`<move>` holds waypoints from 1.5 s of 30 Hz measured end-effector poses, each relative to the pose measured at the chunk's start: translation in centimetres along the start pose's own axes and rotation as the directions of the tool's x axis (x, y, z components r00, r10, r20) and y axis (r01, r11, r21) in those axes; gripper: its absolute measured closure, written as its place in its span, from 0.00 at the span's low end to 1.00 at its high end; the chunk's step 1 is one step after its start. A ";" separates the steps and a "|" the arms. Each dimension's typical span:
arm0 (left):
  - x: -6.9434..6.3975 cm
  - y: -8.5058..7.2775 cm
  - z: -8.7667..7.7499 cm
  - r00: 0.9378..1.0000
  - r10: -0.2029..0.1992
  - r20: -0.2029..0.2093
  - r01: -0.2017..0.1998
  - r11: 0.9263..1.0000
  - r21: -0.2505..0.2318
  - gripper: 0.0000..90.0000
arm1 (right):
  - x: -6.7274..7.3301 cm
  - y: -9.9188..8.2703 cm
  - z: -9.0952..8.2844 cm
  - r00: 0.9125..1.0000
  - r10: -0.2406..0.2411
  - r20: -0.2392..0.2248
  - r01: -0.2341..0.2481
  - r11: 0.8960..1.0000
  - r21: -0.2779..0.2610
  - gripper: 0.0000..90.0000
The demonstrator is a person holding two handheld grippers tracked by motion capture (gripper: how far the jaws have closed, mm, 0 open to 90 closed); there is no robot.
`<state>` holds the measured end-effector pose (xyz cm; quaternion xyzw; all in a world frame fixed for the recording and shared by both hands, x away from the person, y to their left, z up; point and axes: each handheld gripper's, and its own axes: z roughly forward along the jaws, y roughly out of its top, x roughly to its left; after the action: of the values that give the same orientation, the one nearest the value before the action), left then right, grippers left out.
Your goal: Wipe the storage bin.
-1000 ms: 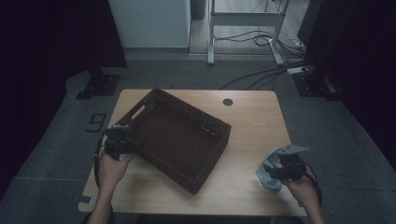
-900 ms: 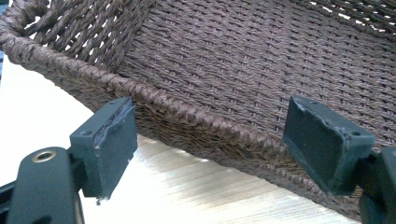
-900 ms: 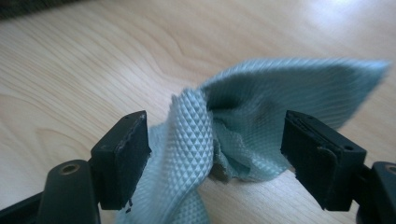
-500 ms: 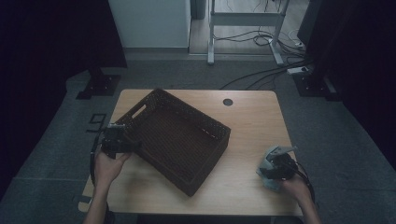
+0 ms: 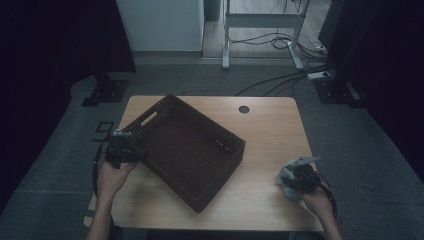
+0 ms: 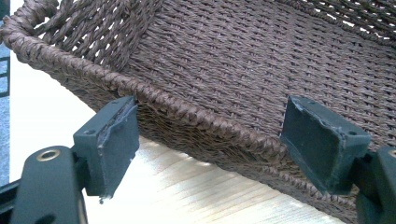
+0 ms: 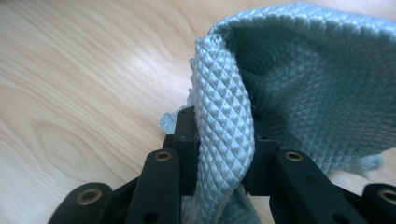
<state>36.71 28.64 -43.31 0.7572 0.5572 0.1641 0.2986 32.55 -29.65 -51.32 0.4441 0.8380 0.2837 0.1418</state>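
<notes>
A dark brown woven basket (image 5: 190,150) sits at an angle on the wooden table (image 5: 270,130). My left gripper (image 5: 122,147) is at the basket's near-left rim. In the left gripper view it (image 6: 210,135) stands open, and the braided rim of the basket (image 6: 233,70) runs across the gap without touching the pads. Near the table's front right corner, my right gripper (image 5: 295,177) has just been closing on a pale blue textured cloth (image 5: 286,181). In the right gripper view the gripper (image 7: 219,140) pinches a fold of the cloth (image 7: 303,93).
A small round hole (image 5: 243,109) marks the table's far edge. Bare wood (image 5: 260,150) lies between the basket and the cloth. Beyond the table stand a metal frame (image 5: 260,30), floor cables (image 5: 280,80) and a black stand base (image 5: 102,92).
The right gripper's jaws have closed onto the cloth, which now sits more bunched and slightly lower by the hand. The left hand and the basket have stayed put.
</notes>
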 end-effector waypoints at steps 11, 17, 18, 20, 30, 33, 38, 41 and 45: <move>-0.6 0.2 0.0 0.999 0.028 -0.029 -0.027 1.000 0.009 0.25 | 2.2 3.9 -0.6 0.997 -0.040 -0.058 0.033 0.992 -0.122 0.77; -0.6 0.3 -0.1 0.997 0.069 -0.030 -0.069 0.998 0.005 0.25 | 3.8 6.4 0.2 0.992 -0.089 -0.088 0.075 0.985 -0.153 0.77; -0.6 0.3 -0.1 0.997 0.072 -0.030 -0.071 0.997 0.006 0.25 | 4.1 6.8 0.3 0.992 -0.092 -0.089 0.077 0.984 -0.159 0.77; -0.5 0.4 0.0 0.997 0.072 -0.030 -0.072 0.997 0.006 0.26 | 4.5 7.5 0.6 0.990 -0.102 -0.097 0.085 0.982 -0.167 0.77; -1.1 0.5 -0.2 0.997 0.011 -0.077 -0.008 0.999 0.033 0.25 | 5.4 10.6 2.4 0.988 -0.118 -0.100 0.097 0.977 -0.192 0.77; -1.3 0.4 -0.3 0.997 0.003 -0.083 0.000 0.999 0.035 0.25 | 5.5 11.1 2.6 0.988 -0.118 -0.103 0.096 0.976 -0.196 0.77; -1.4 0.4 0.0 0.998 -0.013 -0.064 0.016 0.999 0.040 0.26 | 5.7 11.7 3.2 0.986 -0.133 -0.097 0.112 0.975 -0.193 0.77; -1.3 0.4 0.1 0.998 -0.023 -0.062 0.025 0.999 0.042 0.25 | 5.8 11.6 3.2 0.985 -0.141 -0.099 0.120 0.973 -0.195 0.77; -1.0 0.2 0.8 0.998 -0.057 -0.012 0.057 0.997 0.054 0.25 | 6.3 11.6 3.2 0.982 -0.154 -0.106 0.131 0.971 -0.200 0.77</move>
<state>36.99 27.44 -43.68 0.7479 0.5844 0.1443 0.2797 38.27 -18.19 -46.80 0.3489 0.8435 0.3787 0.1529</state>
